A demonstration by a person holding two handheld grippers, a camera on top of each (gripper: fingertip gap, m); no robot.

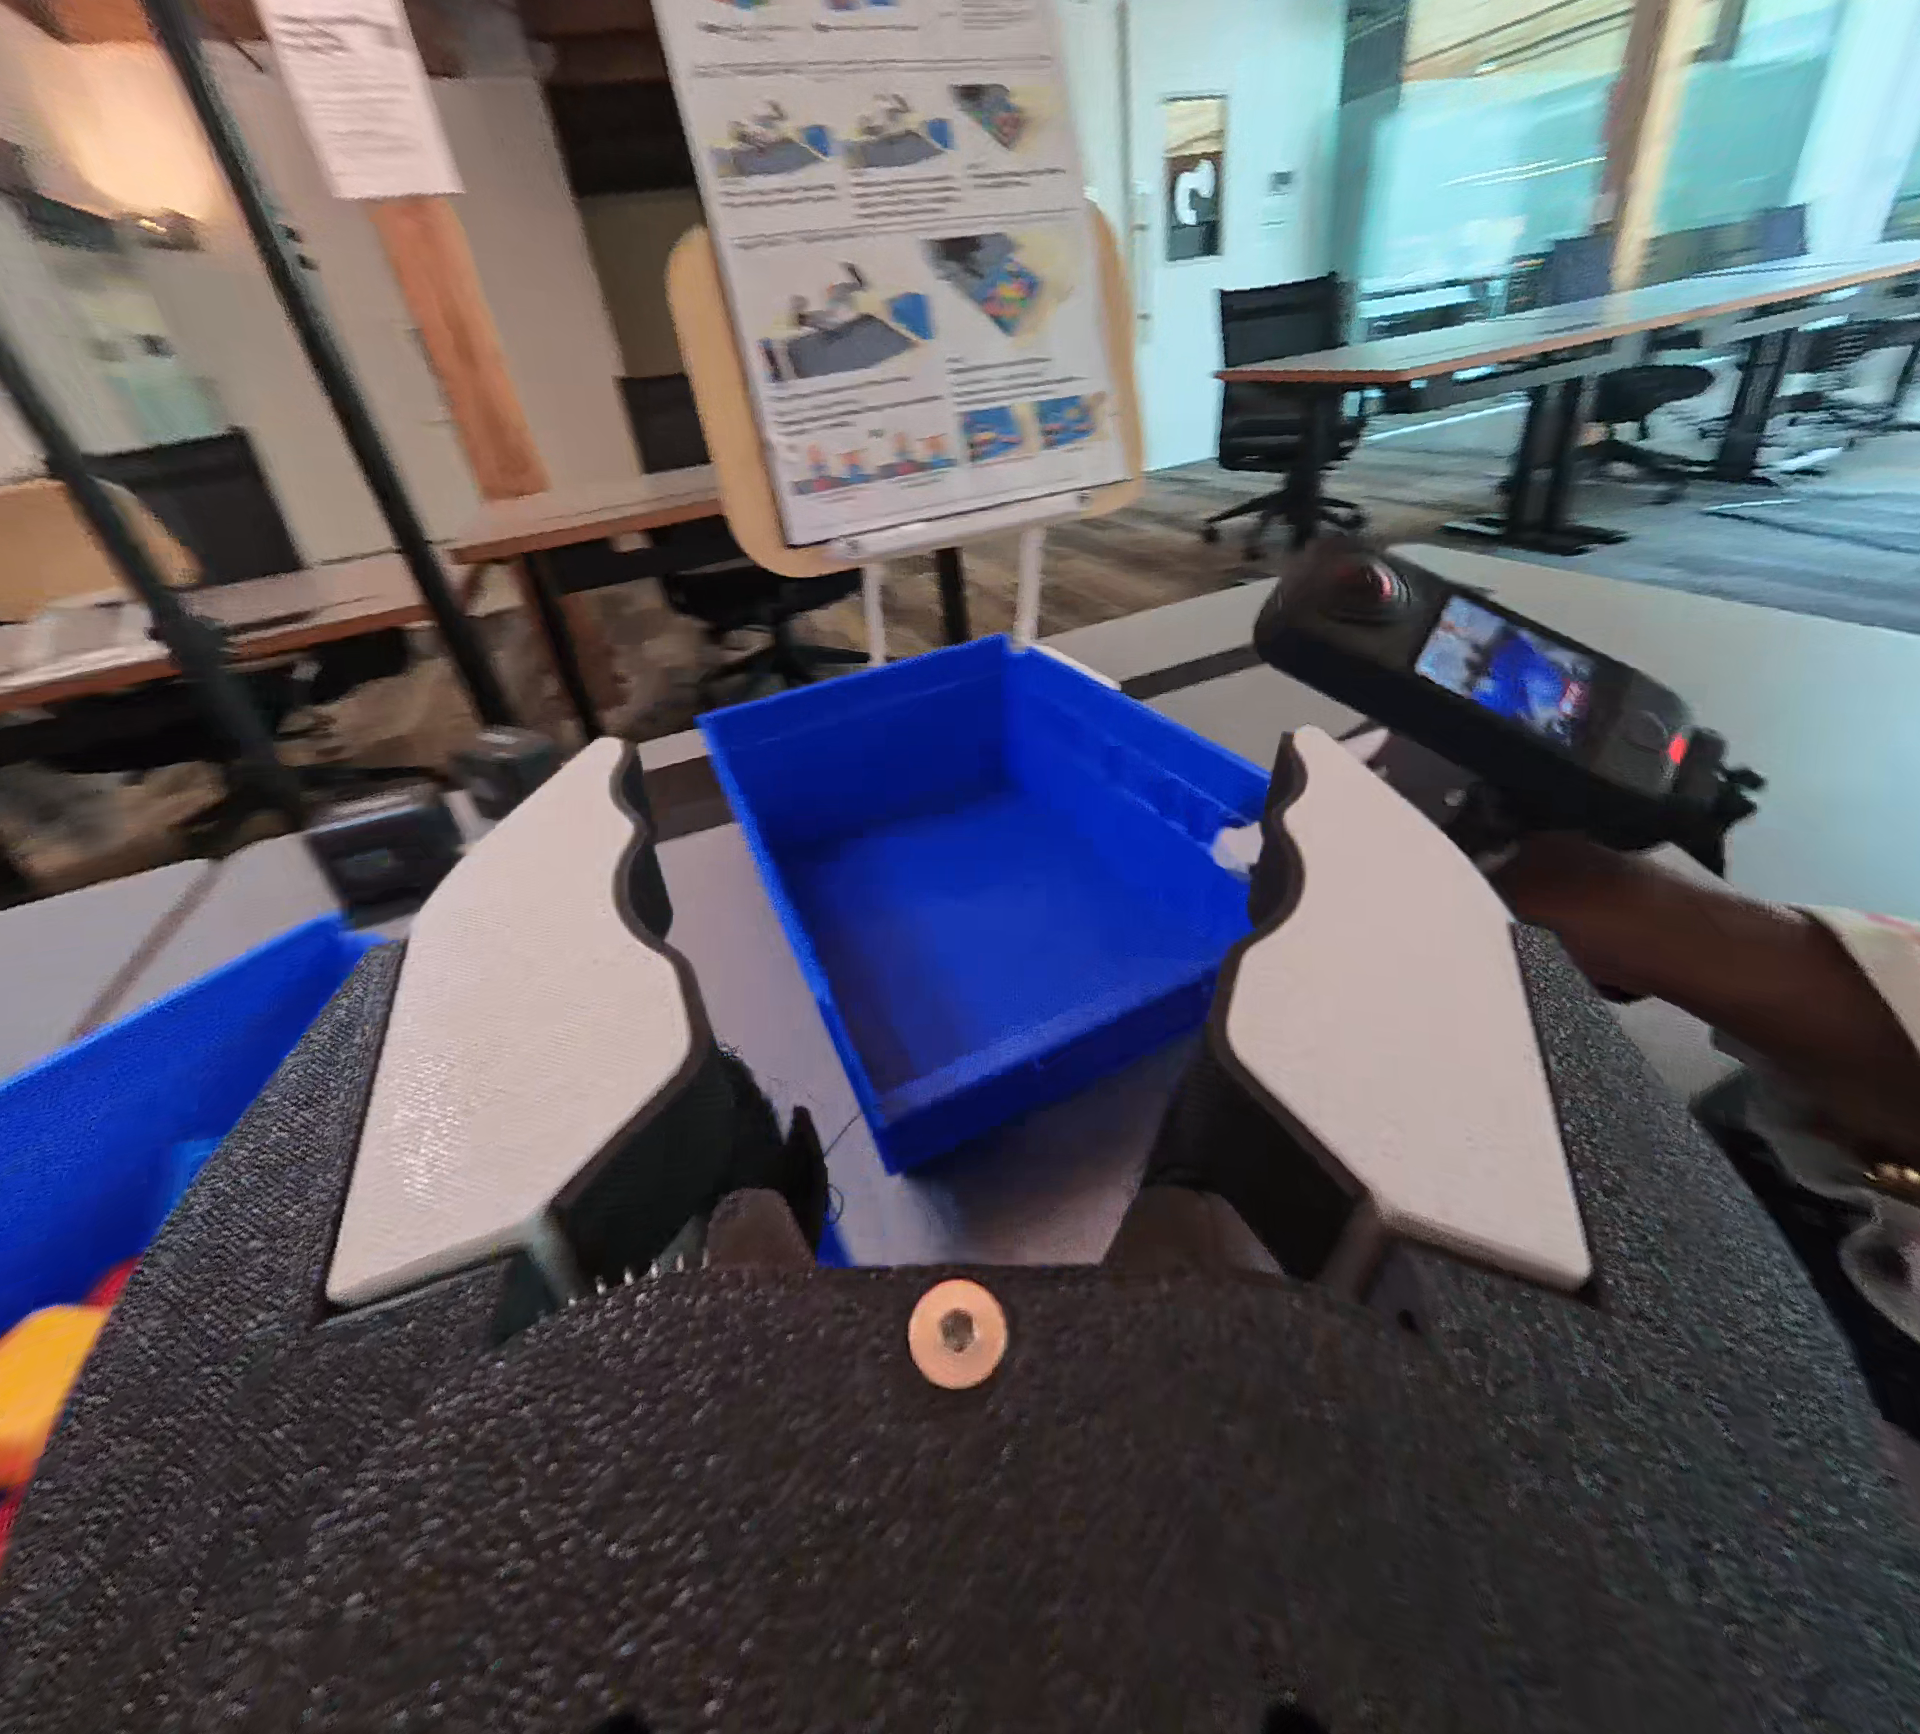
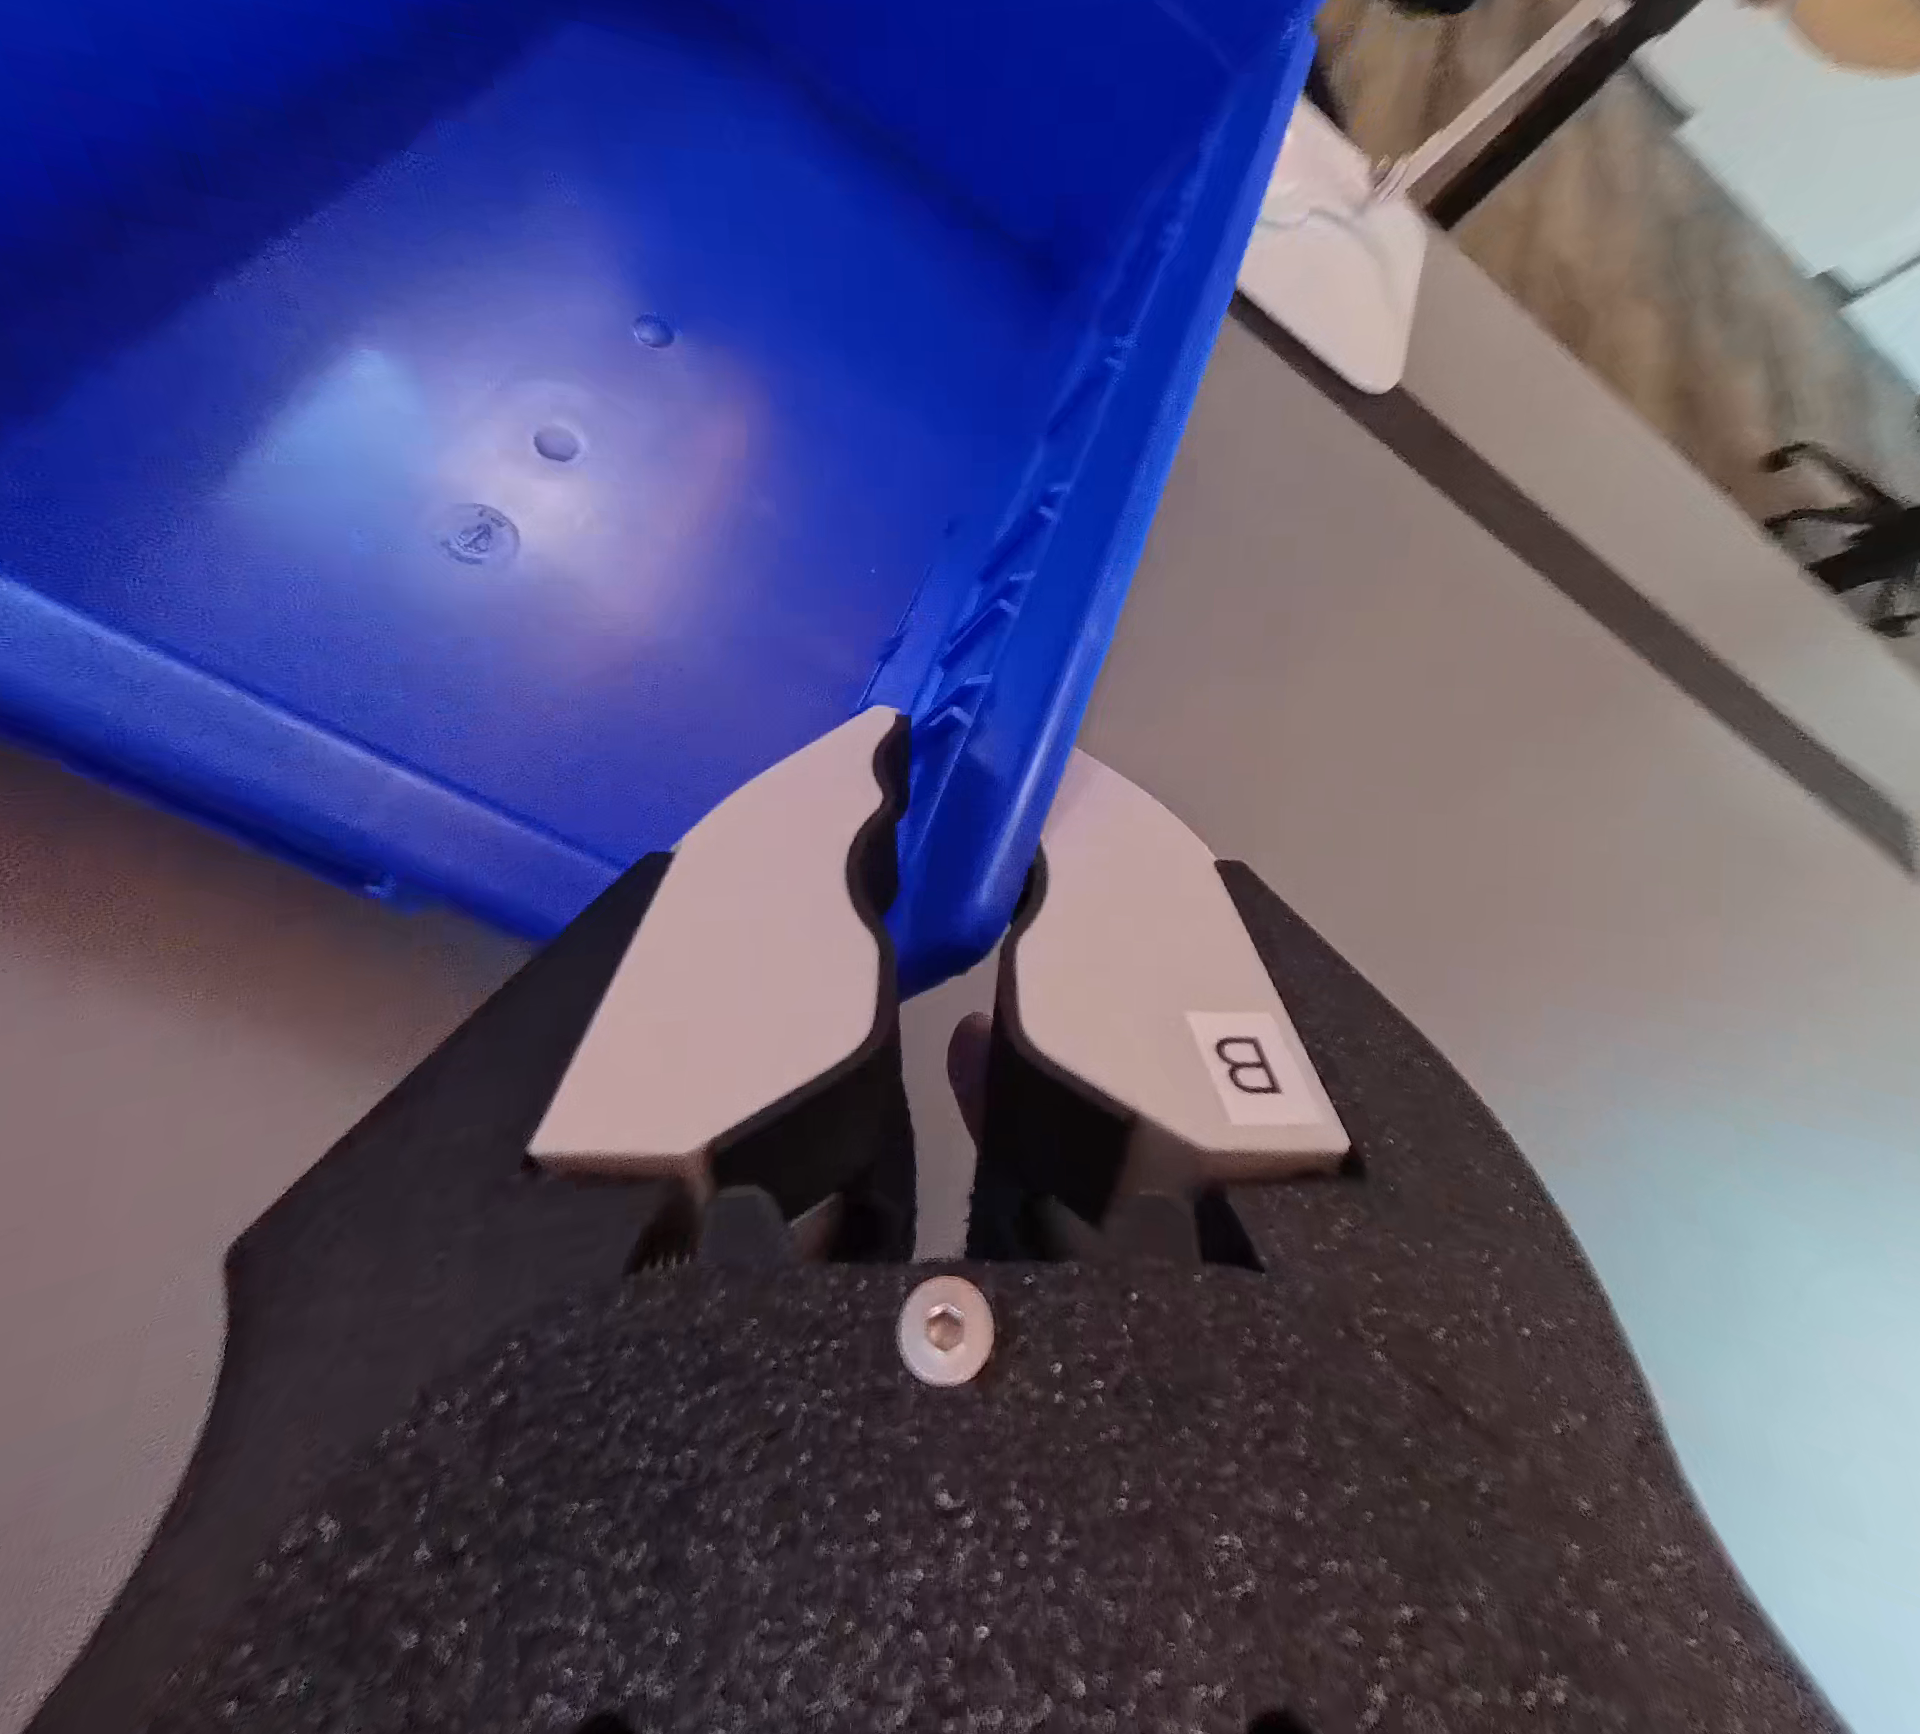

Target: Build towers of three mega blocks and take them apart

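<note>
An empty blue bin [image 1: 987, 905] lies ahead of me on the grey table, turned at an angle. My right gripper [image 2: 982, 749] is shut on the bin's [image 2: 520, 282] right side wall near its front corner, one finger inside and one outside. In the left wrist view, only its black camera body [image 1: 1507, 708] and the hand holding it show at the right. My left gripper [image 1: 956, 744] is open and empty, held just before the bin. A second blue bin [image 1: 125, 1102] at the lower left holds coloured mega blocks [image 1: 42, 1362], yellow and red, mostly cut off.
A poster board on a white stand [image 1: 883, 230] is just behind the bin, and its white foot [image 2: 1340, 282] rests on the table [image 2: 1403, 801]. Black tripod poles [image 1: 260, 230] rise at the left. Desks and office chairs [image 1: 1288, 417] fill the room beyond. The gap from one gripper's tips to the other's is roughly 30 cm.
</note>
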